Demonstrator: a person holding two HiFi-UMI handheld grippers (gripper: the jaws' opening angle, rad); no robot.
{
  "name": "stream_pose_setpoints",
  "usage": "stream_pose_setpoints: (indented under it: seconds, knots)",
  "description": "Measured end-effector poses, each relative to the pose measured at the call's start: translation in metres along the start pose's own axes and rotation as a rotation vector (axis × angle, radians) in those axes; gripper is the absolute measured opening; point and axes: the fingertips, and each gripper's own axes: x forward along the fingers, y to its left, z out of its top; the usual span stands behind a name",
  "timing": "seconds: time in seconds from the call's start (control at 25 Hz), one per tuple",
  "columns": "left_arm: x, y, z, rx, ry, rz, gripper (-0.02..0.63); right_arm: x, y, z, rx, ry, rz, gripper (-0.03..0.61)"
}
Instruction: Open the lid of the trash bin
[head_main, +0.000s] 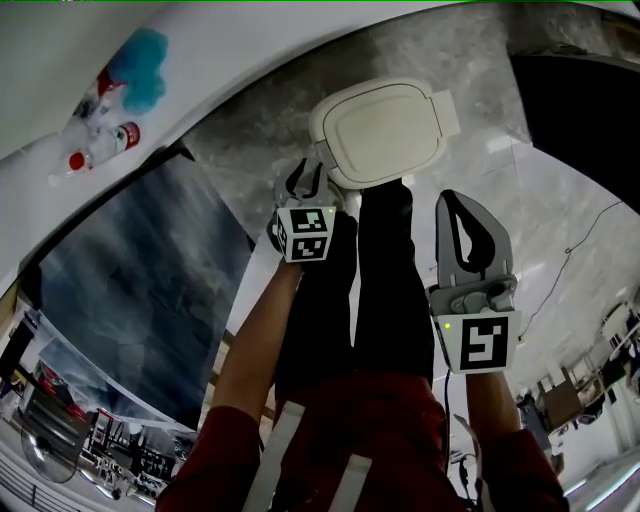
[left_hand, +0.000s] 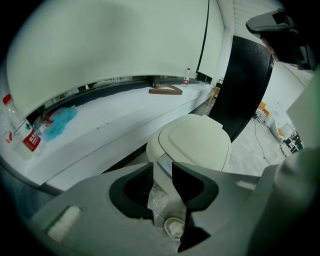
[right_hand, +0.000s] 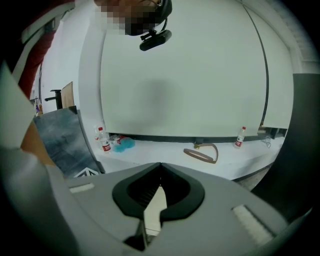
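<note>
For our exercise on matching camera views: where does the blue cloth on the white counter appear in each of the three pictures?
Head view: blue cloth at top left.
Left gripper view: at the left side, mid-height.
Right gripper view: small, left of centre.
Shared landmark: the red-labelled bottle right beside it in all three views.

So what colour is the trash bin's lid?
Cream-white lid, clearest in the head view.
</note>
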Motion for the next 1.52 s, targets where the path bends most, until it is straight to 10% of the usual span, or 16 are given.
stream_pose_setpoints:
  seconds: [1.52]
  knots:
    - [0.03, 0.011, -0.01, -0.118, 0.006, 0.05, 0.141, 0.002, -0.016, -0.009, 0.012, 0.018, -0.001, 0.0]
